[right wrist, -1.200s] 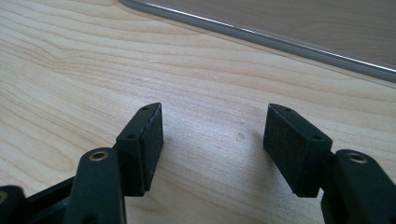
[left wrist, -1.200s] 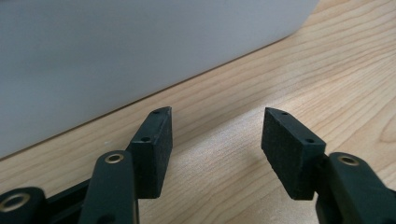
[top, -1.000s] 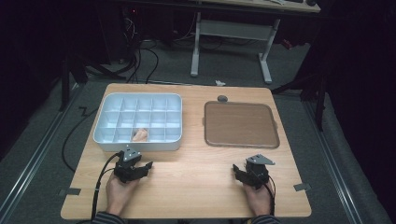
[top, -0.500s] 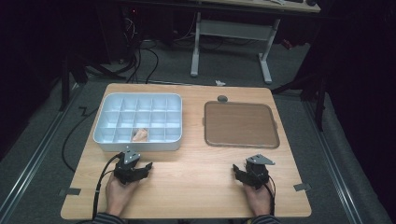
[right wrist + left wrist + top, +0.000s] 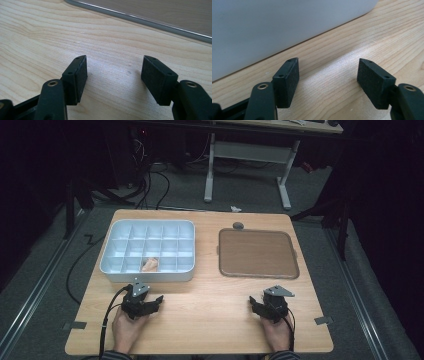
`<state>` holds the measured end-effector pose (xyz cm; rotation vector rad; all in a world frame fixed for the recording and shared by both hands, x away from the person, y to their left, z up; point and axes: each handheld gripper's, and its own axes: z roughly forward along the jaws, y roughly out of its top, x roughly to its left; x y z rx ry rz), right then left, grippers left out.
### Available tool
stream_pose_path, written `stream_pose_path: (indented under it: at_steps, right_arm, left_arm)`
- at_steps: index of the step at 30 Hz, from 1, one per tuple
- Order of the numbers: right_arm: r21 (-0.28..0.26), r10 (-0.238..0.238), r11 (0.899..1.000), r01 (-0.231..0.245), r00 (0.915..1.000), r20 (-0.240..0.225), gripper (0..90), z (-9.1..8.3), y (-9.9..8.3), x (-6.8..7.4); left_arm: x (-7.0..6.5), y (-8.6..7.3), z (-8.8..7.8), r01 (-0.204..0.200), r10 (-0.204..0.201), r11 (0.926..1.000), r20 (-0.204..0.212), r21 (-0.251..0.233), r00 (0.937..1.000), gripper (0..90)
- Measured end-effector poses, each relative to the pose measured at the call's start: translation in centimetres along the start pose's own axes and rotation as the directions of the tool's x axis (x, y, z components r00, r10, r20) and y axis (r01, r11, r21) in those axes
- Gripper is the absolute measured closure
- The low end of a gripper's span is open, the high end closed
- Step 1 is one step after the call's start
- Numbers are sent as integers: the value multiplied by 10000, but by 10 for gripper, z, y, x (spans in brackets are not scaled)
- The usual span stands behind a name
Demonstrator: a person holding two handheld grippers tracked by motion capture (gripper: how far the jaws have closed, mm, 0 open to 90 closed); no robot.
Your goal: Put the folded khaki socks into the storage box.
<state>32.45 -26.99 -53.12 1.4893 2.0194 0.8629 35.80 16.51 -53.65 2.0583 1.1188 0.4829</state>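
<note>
Pale object [image 5: 149, 265] sits in a near-row cell of the compartment box [image 5: 116, 270], just ahead of your left tongs [image 5: 156, 301], which have just been opening, nothing between. Right tongs [image 5: 253, 303] wide, empty, short of the brown tray [image 5: 258, 272]. Lift over the box wall before descending.

Dim room; grey carpet floor [image 5: 45, 265]; white-legged desk [image 5: 247, 152] behind; cables [image 5: 150, 180].

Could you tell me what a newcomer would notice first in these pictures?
Probably the white compartment tray on the left half of the wooden table, with one small pale item in a front-row cell. To its right lies a flat brown tray. Near the table's front edge rest the left gripper and right gripper, each with jaws open and nothing between them; the left jaws have just been opening.
</note>
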Motion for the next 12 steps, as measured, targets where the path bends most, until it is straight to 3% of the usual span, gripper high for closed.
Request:
stream_pose_path:
  at_steps: [12]
  right_arm:
    - [7, -29, 10000, 29, 10000, -18, 372, 0, 0, 0]
  left_arm:
    - [0, 0, 0, 75, -75, 10000, -88, -8, 9999, 352]
